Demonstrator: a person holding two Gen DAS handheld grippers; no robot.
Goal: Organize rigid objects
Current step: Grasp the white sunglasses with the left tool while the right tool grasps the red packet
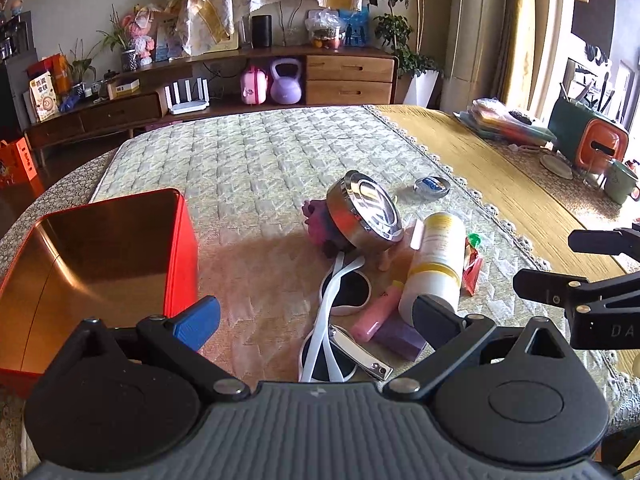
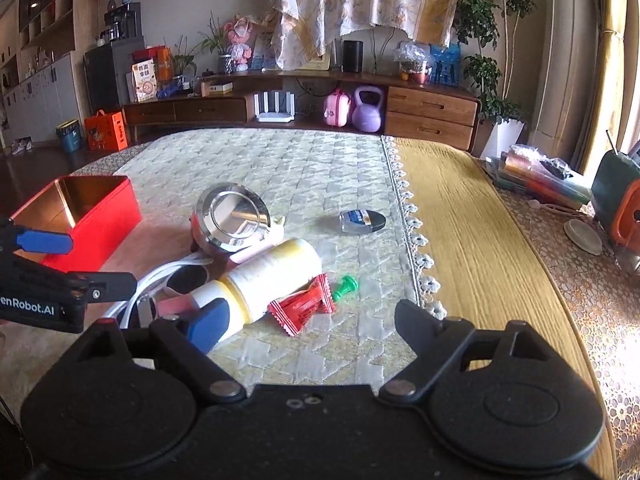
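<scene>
Table cover: a pale quilted cloth (image 1: 256,152) with a lace edge, lying over a yellow woven cloth (image 2: 480,240) that runs along its right side.
Red tin: an open red box (image 1: 100,256) with a coppery inside, nothing in it, at the left end of the quilted cloth — well apart from the pile of small things.
Left gripper: (image 1: 316,320) its jaws stand wide apart with nothing clamped; it hangs over the near end of the pile, its blue finger (image 1: 198,322) just beside the tin's corner.
Right gripper: (image 2: 308,328) jaws spread wide and holding nothing; its blue finger overlaps the bottle's cap end in the right wrist view, but whether it touches cannot be told.
Bottle: a white and yellow bottle (image 2: 272,276) lying on its side in the pile.
Round tin: a shiny metal case (image 1: 364,212), tilted, propped on a purple toy behind the bottle.
Sunglasses: a white-framed pair (image 1: 340,296) with dark lenses, lying left of the bottle.
Small blocks: a pink piece (image 1: 378,312) and a purple piece (image 1: 400,338) beside the bottle's cap.
Nail clipper: (image 1: 360,354) resting across the near lens.
Red packet: a crinkled sachet (image 2: 304,306) touching the bottle's right side.
Small dark-capped jar: (image 2: 362,221) lying alone — apart from the pile, near the lace edge.
Green pin: (image 2: 344,286) just right of the packet.
</scene>
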